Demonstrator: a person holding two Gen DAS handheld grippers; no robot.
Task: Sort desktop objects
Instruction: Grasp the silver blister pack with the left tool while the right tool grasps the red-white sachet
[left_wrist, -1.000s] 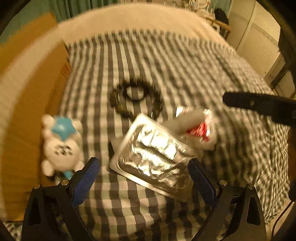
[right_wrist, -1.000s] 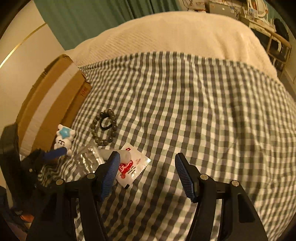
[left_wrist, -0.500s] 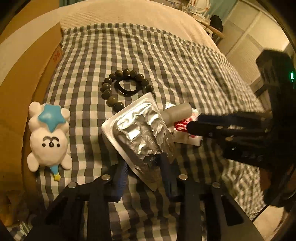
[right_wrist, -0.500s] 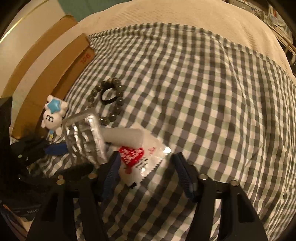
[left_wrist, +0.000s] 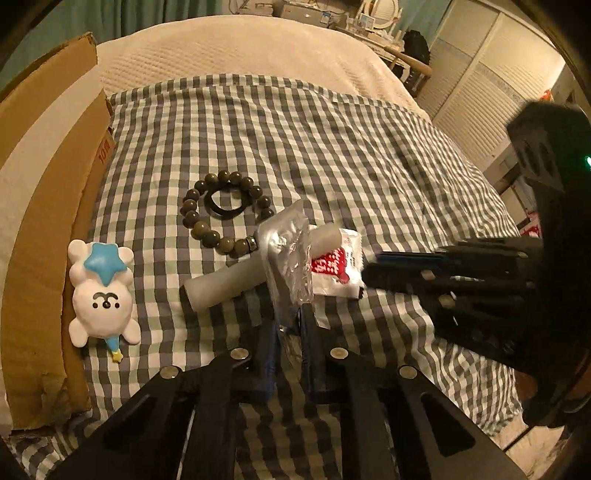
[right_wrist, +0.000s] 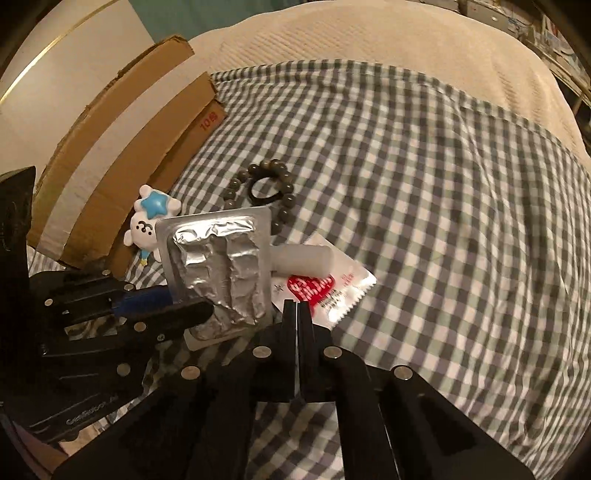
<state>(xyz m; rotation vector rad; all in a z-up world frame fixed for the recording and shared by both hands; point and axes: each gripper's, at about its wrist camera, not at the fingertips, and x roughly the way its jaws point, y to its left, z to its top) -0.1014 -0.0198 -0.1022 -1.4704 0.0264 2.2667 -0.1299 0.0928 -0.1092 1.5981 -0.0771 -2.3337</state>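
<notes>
Gripping the foil blister pack (right_wrist: 221, 273) by its near edge, left gripper (left_wrist: 290, 325) has just been closing and now pinches it, tilted up off the checked cloth (right_wrist: 424, 184); right gripper (right_wrist: 296, 314) has just been closing too, clamped on the near corner of the red-and-white sachet (right_wrist: 325, 291); white tube (left_wrist: 225, 280) lies crosswise between both, long axis left-to-right, resting on the sachet and behind the pack; judgement: lifting either may drag the tube; cardboard box (left_wrist: 48, 206) sits left, nearer the left hand.

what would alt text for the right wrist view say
The right gripper pinches the edge of a white and red sachet on a checked cloth, while the left gripper lifts a foil pill pack.
</notes>
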